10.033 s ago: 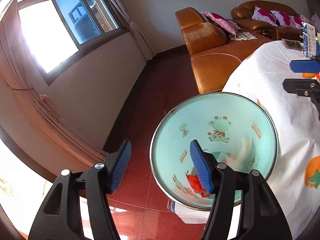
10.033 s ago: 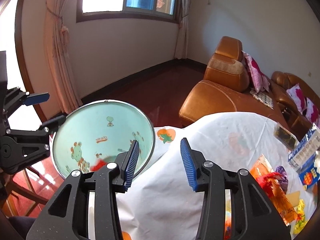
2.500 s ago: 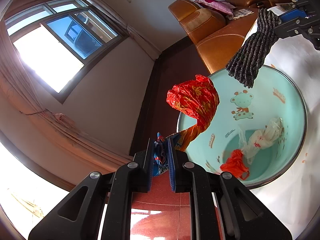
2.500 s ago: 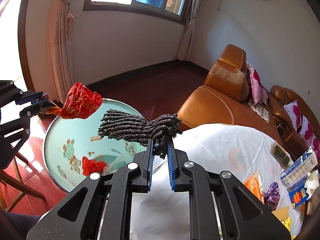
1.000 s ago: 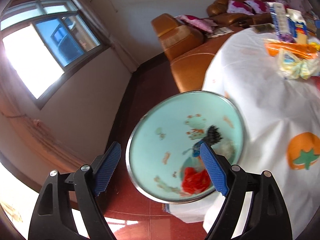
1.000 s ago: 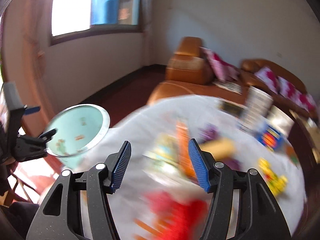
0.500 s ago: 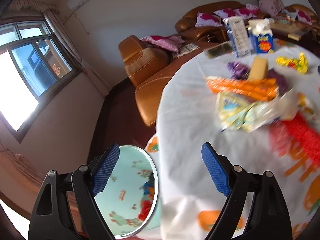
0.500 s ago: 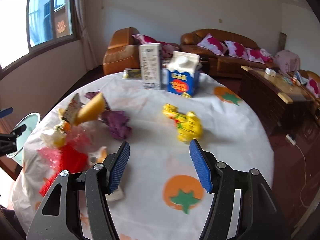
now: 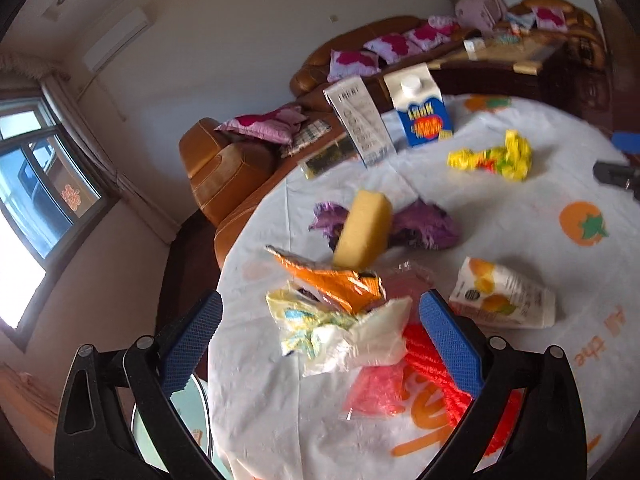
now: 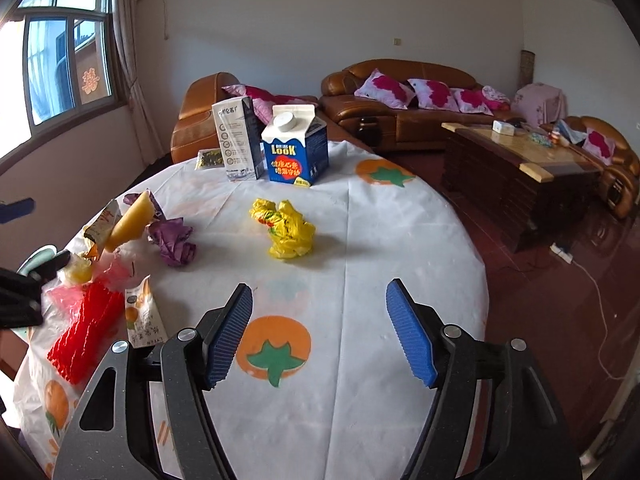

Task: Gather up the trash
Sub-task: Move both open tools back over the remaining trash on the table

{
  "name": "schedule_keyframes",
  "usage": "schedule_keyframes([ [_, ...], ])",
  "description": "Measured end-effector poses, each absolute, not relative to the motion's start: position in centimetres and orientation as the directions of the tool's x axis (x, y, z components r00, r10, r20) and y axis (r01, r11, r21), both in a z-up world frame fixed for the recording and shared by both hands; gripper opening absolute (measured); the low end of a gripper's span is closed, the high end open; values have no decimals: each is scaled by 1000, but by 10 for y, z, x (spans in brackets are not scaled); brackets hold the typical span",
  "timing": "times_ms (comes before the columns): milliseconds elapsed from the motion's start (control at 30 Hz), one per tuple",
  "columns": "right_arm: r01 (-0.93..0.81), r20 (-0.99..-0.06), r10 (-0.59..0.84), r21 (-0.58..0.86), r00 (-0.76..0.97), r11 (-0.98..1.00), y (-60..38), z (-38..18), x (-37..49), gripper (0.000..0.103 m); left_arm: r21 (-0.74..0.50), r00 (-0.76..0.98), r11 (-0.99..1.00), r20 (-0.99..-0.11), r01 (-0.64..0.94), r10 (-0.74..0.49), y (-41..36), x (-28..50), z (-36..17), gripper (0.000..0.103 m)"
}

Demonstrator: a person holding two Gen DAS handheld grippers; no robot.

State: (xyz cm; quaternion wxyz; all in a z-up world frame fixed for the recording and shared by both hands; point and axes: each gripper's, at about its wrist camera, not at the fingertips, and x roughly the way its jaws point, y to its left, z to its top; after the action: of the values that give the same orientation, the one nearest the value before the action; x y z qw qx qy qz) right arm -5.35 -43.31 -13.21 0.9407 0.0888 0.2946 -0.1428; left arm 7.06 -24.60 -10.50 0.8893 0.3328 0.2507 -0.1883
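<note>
Your left tongs point(image 9: 320, 340) are spreading wider, empty, right over the crumpled wrapper heap point(image 9: 340, 320) at the bench's point(image 9: 520, 208) left edge; your right tongs point(image 10: 320, 332), also opening and empty, are facing the yellow bag point(image 10: 286, 228) mid-bench, well ahead.

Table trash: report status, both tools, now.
Left tool and right tool opening, nothing between them. Crumpled yellow plastic bag ahead of right tool; white-and-yellow wrapper under left. Nothing blocking.
</note>
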Motion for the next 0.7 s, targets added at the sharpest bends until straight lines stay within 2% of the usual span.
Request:
schedule_keyframes([
  [400,276,-574,-173,97,800,956,-419,-137,-47,71,597,814,744,-567,300,126,-131,118,-126,97],
  [533,272,-571,-174,90,802,958,-414,-136,-46,72,566,812,781,-568,264,137,-111,123,-119,97],
  [700,270,-566,-178,82,805,959,-410,-135,-48,73,420,795,878,-602,229,81,-102,114,-102,97],
])
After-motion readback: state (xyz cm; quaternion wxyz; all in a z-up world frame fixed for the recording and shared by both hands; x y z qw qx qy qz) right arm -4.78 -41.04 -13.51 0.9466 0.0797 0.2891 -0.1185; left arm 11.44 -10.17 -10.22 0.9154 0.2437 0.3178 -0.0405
